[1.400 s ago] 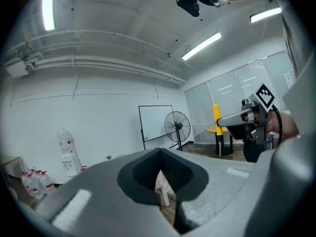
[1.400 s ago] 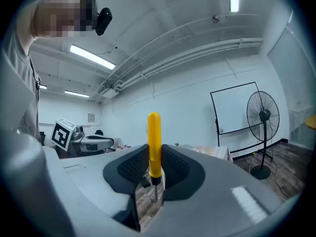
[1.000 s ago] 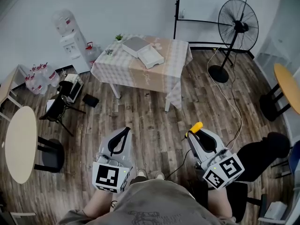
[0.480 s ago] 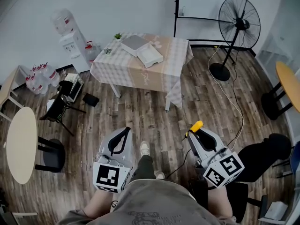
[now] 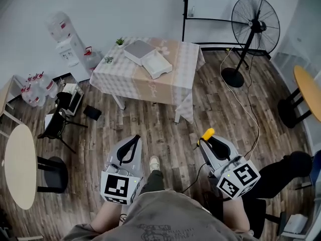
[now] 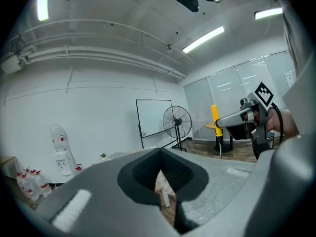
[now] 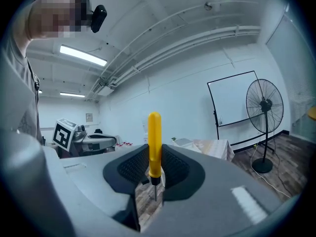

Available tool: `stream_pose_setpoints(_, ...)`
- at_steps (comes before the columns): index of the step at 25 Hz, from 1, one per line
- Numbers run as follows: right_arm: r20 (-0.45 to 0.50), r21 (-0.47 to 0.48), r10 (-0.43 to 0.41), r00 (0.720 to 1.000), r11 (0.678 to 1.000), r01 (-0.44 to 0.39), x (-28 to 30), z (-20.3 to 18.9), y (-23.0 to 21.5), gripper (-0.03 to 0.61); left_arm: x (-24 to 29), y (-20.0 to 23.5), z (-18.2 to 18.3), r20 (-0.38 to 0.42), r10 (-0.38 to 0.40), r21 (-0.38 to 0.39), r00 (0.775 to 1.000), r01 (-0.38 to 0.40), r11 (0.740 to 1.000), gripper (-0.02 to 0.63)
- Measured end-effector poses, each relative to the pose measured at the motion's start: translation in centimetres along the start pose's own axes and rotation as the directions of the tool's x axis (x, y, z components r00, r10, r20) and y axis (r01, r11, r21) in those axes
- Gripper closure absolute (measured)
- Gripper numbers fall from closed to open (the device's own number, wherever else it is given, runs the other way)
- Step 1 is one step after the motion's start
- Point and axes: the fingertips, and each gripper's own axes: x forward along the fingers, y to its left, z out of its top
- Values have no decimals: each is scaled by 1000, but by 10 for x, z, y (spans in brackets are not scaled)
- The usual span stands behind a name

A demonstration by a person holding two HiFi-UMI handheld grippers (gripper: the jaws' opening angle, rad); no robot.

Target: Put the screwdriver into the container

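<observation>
- Far left: a round table (image 5: pixel 20 164), water bottles (image 5: pixel 35 87), a black chair (image 5: pixel 59 118) and a dispenser (image 5: pixel 65 39), all well apart from the route to the desk.
- Left gripper (image 5: pixel 135 138): jaws drawn together with nothing between them, held low in front of the person.
- Centre: the desk (image 5: pixel 150 87), cloth-covered, stands well apart from the person across bare floor. On it lies the white open container (image 5: pixel 157 63), touching a grey box (image 5: pixel 139 48). It appears to hold nothing yet.
- Right gripper (image 5: pixel 204 141): jaws closed on the yellow handle of the screwdriver (image 5: pixel 208 134); the thin shaft points down below the pads.
- Progress, as judged: pick-up is done. The walk to the desk and the drop into the container remain.
- Right: a cable (image 5: pixel 248 109) trails over the floor from the fan (image 5: pixel 255 21), the only likely trip hazard, and it lies beside the direct path.
</observation>
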Motion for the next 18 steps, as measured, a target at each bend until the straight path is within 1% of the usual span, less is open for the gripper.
stream_pose_setpoints(2,-9,-4,-4,1000,1000,4,22,2,-8,472,16,15,-4,-3,-5,-13,1000,5,1000,614)
stream_pose_setpoints(5,-18,-13,-4,1000,1000,4,59,12,-19,472,43,45,-4,2,-8,-11,1000,8,1000,614)
stream_pose_setpoints(10,-34,-26,-2,999,1000,1,131,36,-35,472,89,104,-1,-7,-18,-21,1000,18,1000,614)
stream_pose_setpoints(13,-36,-58,1,999,998,-3,176,50,-43,472,116,141,3,7,-29,-23,1000,29,999,614)
stream_pose_setpoints(18,-52,-81,-7,999,997,2,242,59,-56,472,152,203,-2,14,-15,-31,1000,16,999,614)
